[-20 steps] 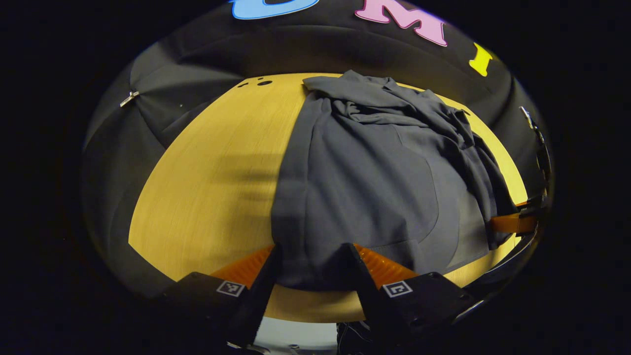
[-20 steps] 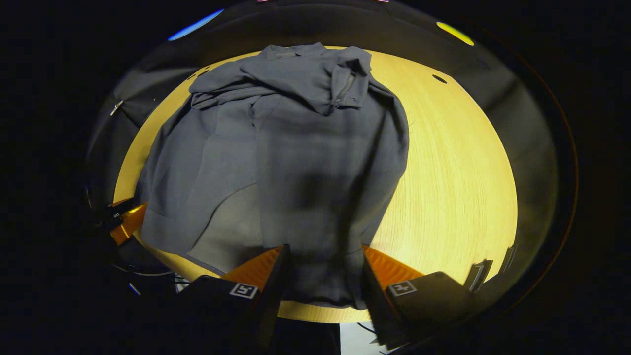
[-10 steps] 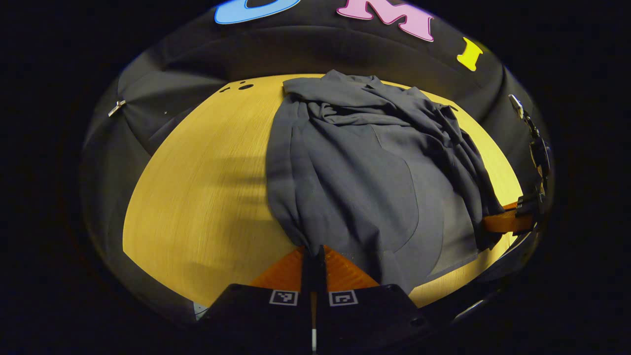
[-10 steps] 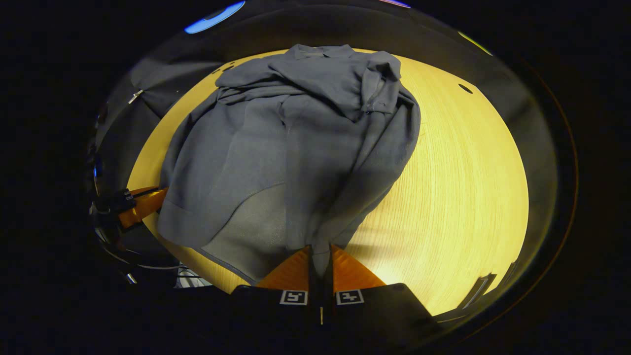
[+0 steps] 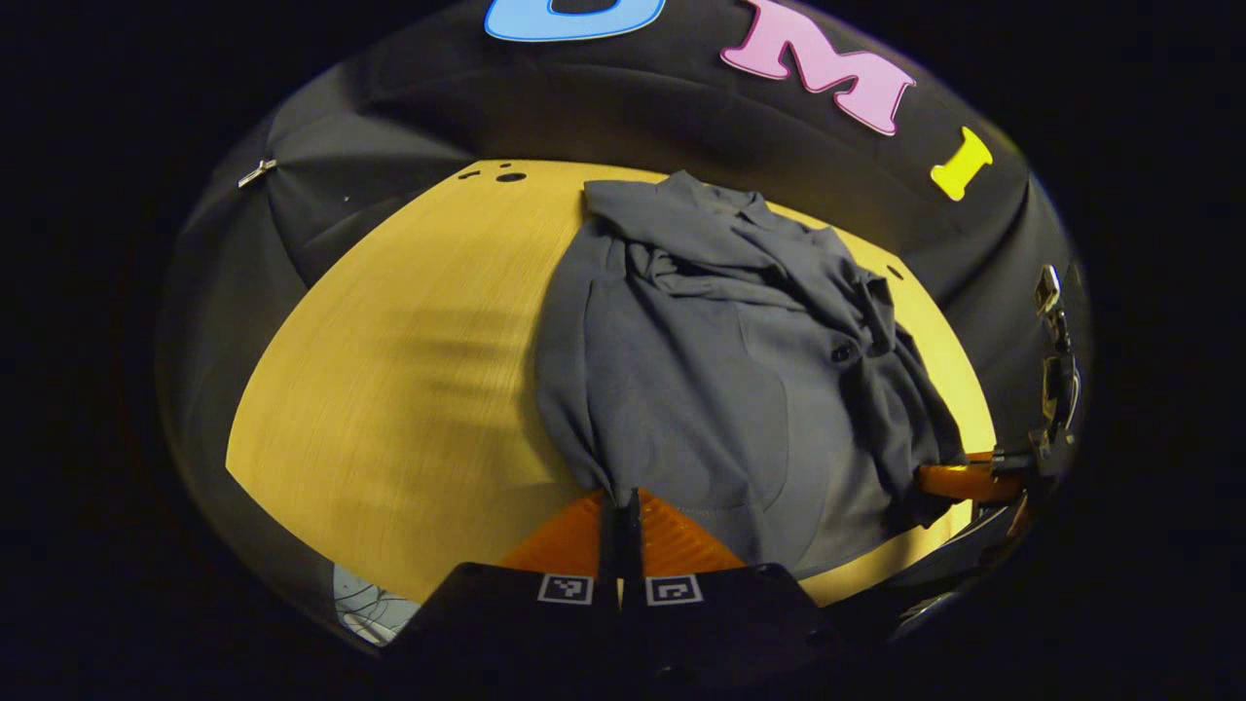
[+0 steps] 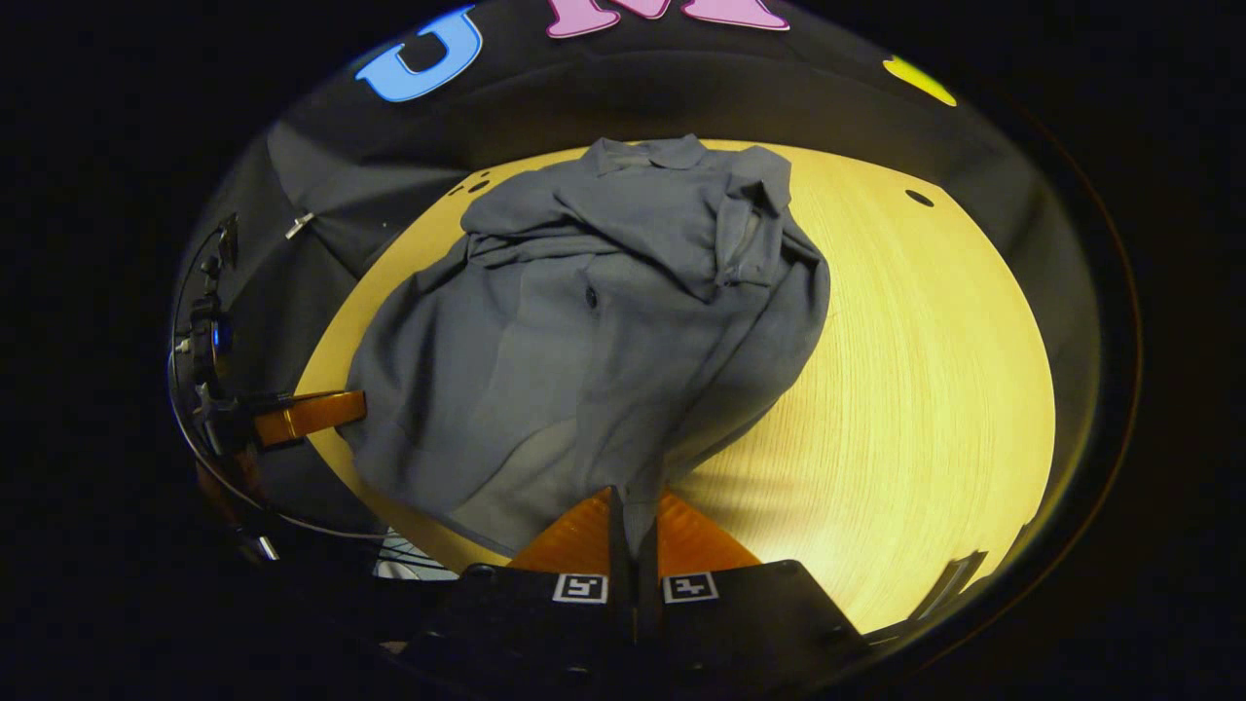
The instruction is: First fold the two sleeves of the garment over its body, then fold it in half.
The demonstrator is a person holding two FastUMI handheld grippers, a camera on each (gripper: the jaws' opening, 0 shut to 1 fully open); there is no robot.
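left gripper view: the left gripper (image 5: 620, 501) sits low at the near edge of a round yellow wooden table (image 5: 389, 370). its two fingers are pressed together, pinching the near left corner of the hem of a dark grey shirt (image 5: 701, 389), and cloth bunches into creases just above the tips. the shirt lies on the right half of the table, collar toward the far edge, with both sleeves (image 5: 711, 277) already folded over the body in a rumpled heap near the collar. a small dark button (image 5: 837, 355) shows on the front. at the right edge of the shirt the right gripper (image 5: 959, 480) reaches in from the side, its finger touching the shirt's hem there. two small dark holes (image 5: 501, 176) mark the far left of the tabletop.

right gripper view: the right gripper (image 6: 633, 506) is at the near table (image 6: 925, 370) edge, fingers closed on the shirt's (image 6: 604, 341) near right hem corner, a thin strip of cloth caught between them. the shirt spreads up and to the left from the tips, collar (image 6: 647, 153) at the far edge, folded sleeve (image 6: 750, 224) lying over the chest. the left gripper (image 6: 307, 416) shows at the far left, beside the shirt's other hem corner.
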